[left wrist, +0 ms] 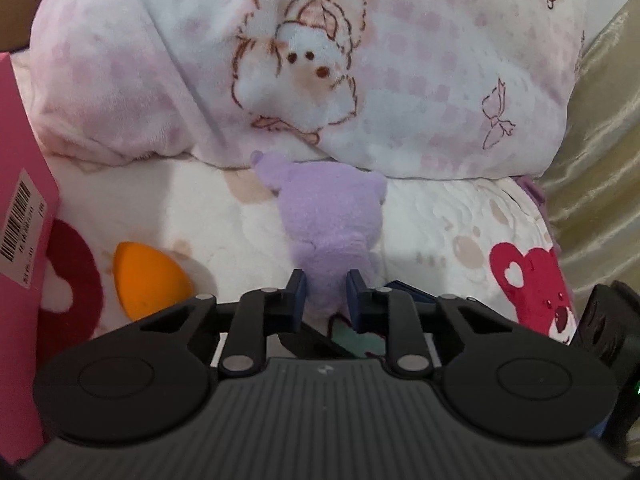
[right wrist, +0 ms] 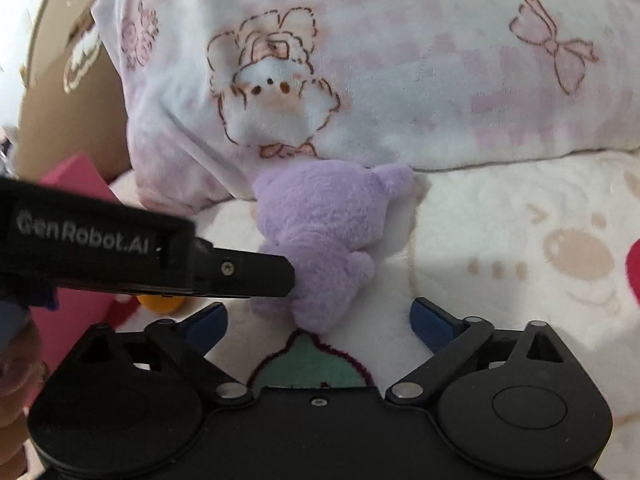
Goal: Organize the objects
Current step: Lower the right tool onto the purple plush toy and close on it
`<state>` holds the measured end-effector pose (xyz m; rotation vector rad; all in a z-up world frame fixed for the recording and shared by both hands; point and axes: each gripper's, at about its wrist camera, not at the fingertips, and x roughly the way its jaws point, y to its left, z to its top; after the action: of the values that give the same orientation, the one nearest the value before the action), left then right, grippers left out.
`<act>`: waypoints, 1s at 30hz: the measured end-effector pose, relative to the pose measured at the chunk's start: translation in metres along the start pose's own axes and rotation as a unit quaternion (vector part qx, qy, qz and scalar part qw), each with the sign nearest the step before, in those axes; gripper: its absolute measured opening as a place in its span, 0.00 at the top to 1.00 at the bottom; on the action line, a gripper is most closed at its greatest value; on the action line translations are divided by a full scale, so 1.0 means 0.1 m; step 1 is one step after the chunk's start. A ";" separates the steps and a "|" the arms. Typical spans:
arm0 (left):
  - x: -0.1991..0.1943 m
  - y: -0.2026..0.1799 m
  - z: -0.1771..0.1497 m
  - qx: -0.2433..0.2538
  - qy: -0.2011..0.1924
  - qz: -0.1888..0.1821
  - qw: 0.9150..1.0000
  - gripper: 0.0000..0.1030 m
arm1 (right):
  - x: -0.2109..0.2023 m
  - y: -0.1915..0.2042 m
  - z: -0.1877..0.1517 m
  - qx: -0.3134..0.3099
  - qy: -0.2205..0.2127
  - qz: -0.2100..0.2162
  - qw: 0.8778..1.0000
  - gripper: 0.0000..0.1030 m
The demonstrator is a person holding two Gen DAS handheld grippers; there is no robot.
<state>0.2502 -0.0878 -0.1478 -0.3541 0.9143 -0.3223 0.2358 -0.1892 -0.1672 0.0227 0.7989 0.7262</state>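
1. Step in hand: grasp. The left gripper [left wrist: 325, 295] has its jaws clamped on the plush [left wrist: 326, 216], which lies on the bed [left wrist: 440, 216] against the pillow [left wrist: 400, 80].
2. The right gripper [right wrist: 318, 316] stands at the plush's 6 o'clock, jaws apart and empty.
3. Next move, as judged: lift the plush clear without dragging the blanket.

The left gripper [left wrist: 326, 294] has a black ribbed housing, two round black discs at its sides, black linkage arms with silver pivot pins and dark blue finger pads [left wrist: 298, 294]. The right gripper [right wrist: 318, 316] shares this build, its blue fingertips [right wrist: 430, 320] ahead of a small centre screw. White "GenRobot.AI" lettering marks the left gripper's side.
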 end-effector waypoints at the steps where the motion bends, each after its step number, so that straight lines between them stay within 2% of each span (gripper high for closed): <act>1: 0.00 0.01 0.00 -0.003 -0.002 -0.003 1.000 0.80 | 0.00 -0.03 0.01 0.007 0.002 0.009 1.000 0.00; 7: -0.05 0.09 -0.01 -0.022 -0.014 -0.017 1.000 0.80 | -0.06 -0.04 -0.01 -0.007 0.007 0.030 0.999 0.00; 11: -0.11 0.08 0.01 -0.017 -0.016 -0.026 0.999 0.80 | -0.11 -0.11 0.05 0.029 -0.010 0.036 0.999 0.03; 14: -0.09 0.03 0.05 0.000 -0.021 -0.015 1.000 0.77 | -0.15 -0.11 0.10 0.028 -0.033 0.043 0.998 0.09; 16: -0.04 0.05 0.04 -0.013 -0.017 -0.021 1.000 0.75 | -0.11 -0.10 0.07 0.036 -0.023 0.050 0.998 0.12; 20: 0.02 0.09 -0.01 -0.029 -0.029 -0.018 0.999 0.75 | -0.10 -0.01 0.05 0.018 -0.034 0.011 0.999 0.26; 22: 0.04 0.10 -0.01 -0.034 -0.026 -0.023 0.999 0.75 | -0.11 -0.04 0.06 0.030 -0.042 0.009 0.999 0.32; 30: 0.04 0.01 -0.03 0.009 -0.024 -0.005 1.000 0.75 | -0.14 -0.02 0.04 0.004 -0.050 0.025 0.998 0.46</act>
<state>0.2497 -0.0889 -0.1526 -0.3484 0.8626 -0.3299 0.2329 -0.1978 -0.1558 0.0855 0.7072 0.7631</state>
